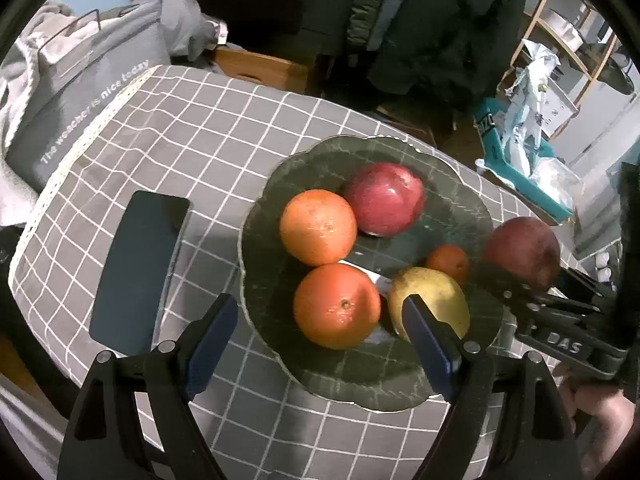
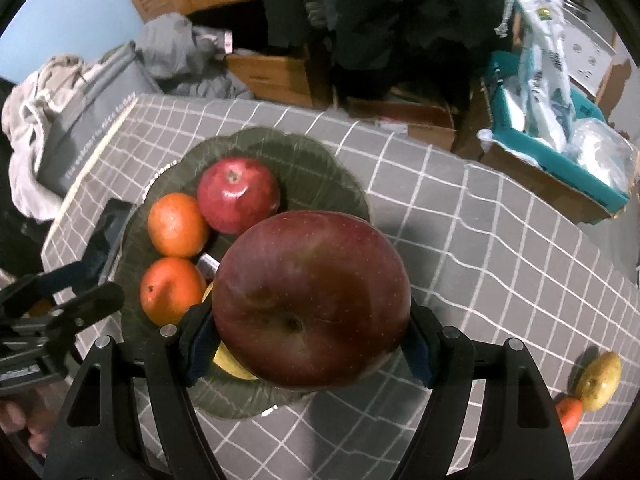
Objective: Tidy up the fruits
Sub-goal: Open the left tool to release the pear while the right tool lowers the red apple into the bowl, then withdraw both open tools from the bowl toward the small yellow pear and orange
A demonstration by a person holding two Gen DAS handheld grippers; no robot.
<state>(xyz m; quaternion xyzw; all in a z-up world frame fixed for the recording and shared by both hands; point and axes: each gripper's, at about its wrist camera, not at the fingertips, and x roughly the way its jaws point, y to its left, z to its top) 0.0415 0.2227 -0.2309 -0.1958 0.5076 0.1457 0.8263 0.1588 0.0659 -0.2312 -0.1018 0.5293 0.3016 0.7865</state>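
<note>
right tongs (image 2: 308,344): pinching a big dark red apple (image 2: 312,300) by its sides, hanging right over the near edge of the green plate (image 2: 320,156). From the left camera the same apple (image 1: 522,252) sits just off the plate's right rim.

left tongs (image 1: 320,328): spread wide, nothing in them, hovering over the near side of the plate (image 1: 460,188), with the front orange between the blue pads (image 1: 426,336).

plate: scalloped, dark green, on the bench's grey checked cloth (image 1: 192,132).

on the plate: a red apple (image 1: 384,199) at the back, an orange (image 1: 318,227) touching its left side, a second orange (image 1: 337,306) in front of that one, a yellow pear-ish fruit (image 1: 438,300) just to its right, and a small mandarin (image 1: 448,263) behind the yellow one. There's some white thing under the fruit, can't tell what.

off the plate: a yellowish fruit (image 2: 600,380) and a small orange one (image 2: 570,412), touching each other, well off to the plate's right near the bench edge.

phone (image 1: 138,272): dark, flat on the cloth just left of the plate.

behind the plate: grey bag (image 1: 80,92) with white lettering, piled clothes, a teal box (image 2: 560,160) with plastic packs.
</note>
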